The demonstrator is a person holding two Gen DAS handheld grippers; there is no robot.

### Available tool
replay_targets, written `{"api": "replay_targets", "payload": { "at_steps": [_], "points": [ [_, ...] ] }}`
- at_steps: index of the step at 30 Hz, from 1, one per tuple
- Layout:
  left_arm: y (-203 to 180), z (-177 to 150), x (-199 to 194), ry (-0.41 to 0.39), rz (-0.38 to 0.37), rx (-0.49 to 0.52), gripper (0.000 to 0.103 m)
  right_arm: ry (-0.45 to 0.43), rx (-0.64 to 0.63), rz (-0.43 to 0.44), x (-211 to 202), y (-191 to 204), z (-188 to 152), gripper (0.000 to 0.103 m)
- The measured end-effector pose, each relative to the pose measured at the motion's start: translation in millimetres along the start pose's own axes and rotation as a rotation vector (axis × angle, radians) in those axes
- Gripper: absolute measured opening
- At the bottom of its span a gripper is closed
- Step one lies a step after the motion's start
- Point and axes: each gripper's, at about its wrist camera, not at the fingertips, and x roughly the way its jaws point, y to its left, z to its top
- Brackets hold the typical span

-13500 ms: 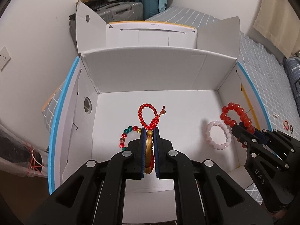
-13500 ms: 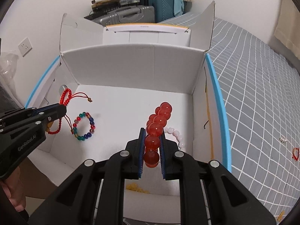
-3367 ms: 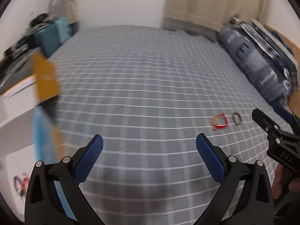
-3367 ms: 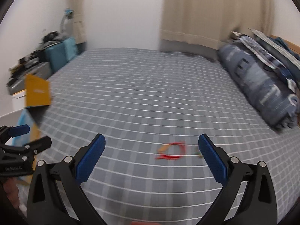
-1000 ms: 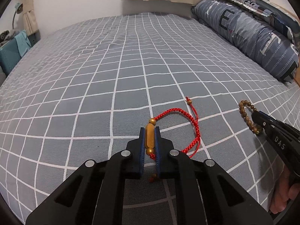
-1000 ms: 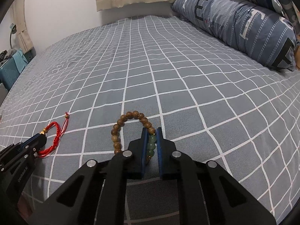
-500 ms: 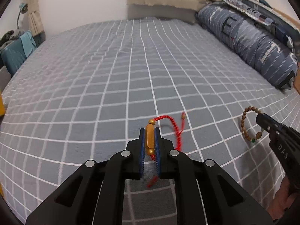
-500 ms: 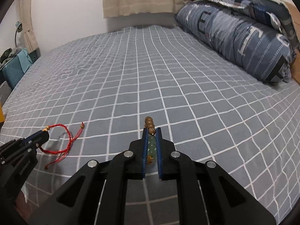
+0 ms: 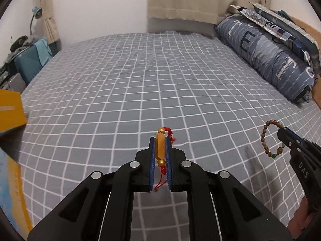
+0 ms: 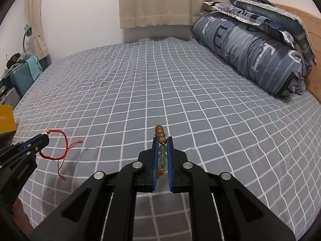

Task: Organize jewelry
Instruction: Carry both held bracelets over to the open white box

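Note:
My left gripper (image 9: 160, 140) is shut on a red cord bracelet (image 9: 161, 148) by its long gold bead, the cord trailing below the pads. The same red bracelet (image 10: 58, 146) hangs from the left gripper (image 10: 45, 137) at the left of the right wrist view. My right gripper (image 10: 162, 140) is shut on a brown wooden bead bracelet (image 10: 161, 154) at its pale green beads. That bead bracelet (image 9: 269, 137) dangles as a loop from the right gripper (image 9: 280, 133) at the right of the left wrist view. Both bracelets hang above the grey checked bed (image 9: 140, 80).
A blue patterned pillow (image 10: 250, 50) and folded bedding lie along the right side. A yellow box flap (image 9: 10, 110) sticks in at the left edge. A teal suitcase (image 9: 30, 62) stands past the bed's far left corner. Curtains hang on the far wall.
Both grippers have risen off the bed, each carrying its bracelet. The bracelets lay on the sheet a second ago and now hang free; more of the room shows.

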Motion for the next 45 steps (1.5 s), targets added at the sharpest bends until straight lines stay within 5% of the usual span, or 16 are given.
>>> {"api": "replay_targets", "payload": {
  "at_steps": [18,28,45],
  "points": [
    [44.6,-38.7,-64.2,0.022,0.029,-0.014,0.009,-0.007,-0.034,0.078,-79.2,64.3,-33.1,0.008],
    [103.5,-24.5,-111.1,0.024,0.057,-0.072,0.009,-0.030,-0.074,0.145,-102.3,123.4,-18.7,0.008],
    [283.9,-52.4,-215.2,-0.019,0.283,-0.277,0.009,-0.074,-0.283,0.439,-163.8,337.1,-24.0,0.008]
  ]
}}
